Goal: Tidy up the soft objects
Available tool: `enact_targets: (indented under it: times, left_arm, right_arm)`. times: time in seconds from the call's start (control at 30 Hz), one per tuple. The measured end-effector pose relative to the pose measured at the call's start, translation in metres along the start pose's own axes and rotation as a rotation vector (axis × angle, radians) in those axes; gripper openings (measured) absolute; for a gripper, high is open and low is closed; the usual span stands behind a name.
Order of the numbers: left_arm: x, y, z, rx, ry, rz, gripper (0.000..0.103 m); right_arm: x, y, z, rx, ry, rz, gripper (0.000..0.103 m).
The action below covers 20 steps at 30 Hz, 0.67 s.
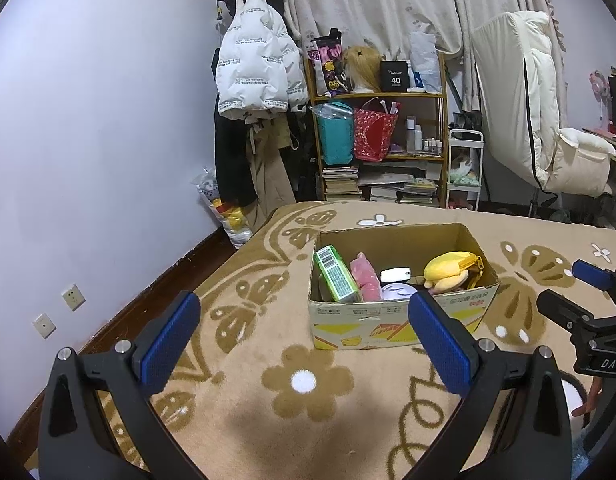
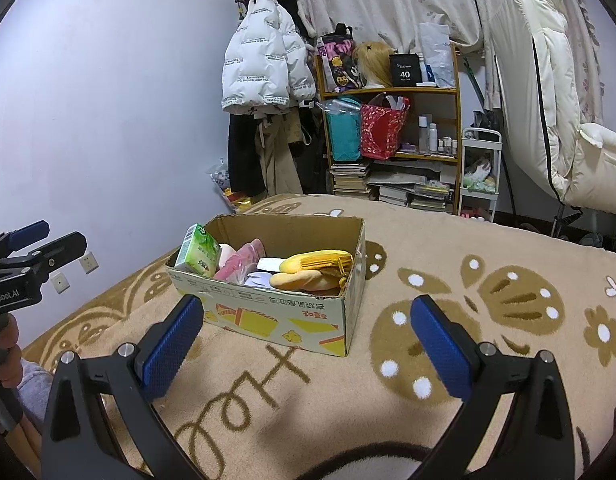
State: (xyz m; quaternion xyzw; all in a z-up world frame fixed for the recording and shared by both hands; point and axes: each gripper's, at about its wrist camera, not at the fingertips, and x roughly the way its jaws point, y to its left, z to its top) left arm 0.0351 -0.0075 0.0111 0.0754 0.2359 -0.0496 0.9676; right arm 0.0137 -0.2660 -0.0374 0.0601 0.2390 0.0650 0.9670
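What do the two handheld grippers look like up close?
Both the left gripper and right gripper have black plastic frames, silver pivot bolts and blue textured rubber pads. White lettering marks each body: "DAS" on the right, "nRobot.AI" on the left. A grey sleeve shows.

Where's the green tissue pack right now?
In both views, the green tissue pack leans tilted at the left end inside the cardboard box, beside the pink item.

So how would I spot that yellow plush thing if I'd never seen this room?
Find the open cardboard box on the beige flowered blanket. Inside, at the end away from the green tissue pack, lies the yellow plush pouch. It alone is yellow and has a zipper.
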Motion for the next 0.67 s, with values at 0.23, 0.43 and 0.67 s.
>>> enact_targets:
  times: [0.23, 0.43, 0.67]
  left_arm:
    - [-0.0007, -0.0018, -0.0001, 0.010, 0.004, -0.002, 0.103]
    - [-0.0001, -0.0062, -0.0003, 0.028, 0.009, -0.005, 0.103]
    - [-0.0002, -0.0070, -0.0012, 0.028, 0.011, -0.008, 0.103]
  right_arm:
    - [-0.0002, 0.0000, 0.0004, 0.001, 0.000, -0.001, 0.103]
    - [0.0000, -0.0009, 0.0001, 0.001, 0.000, -0.004, 0.103]
    - [0.0007, -0.0019, -0.0040, 0.003, 0.000, -0.009, 0.103]
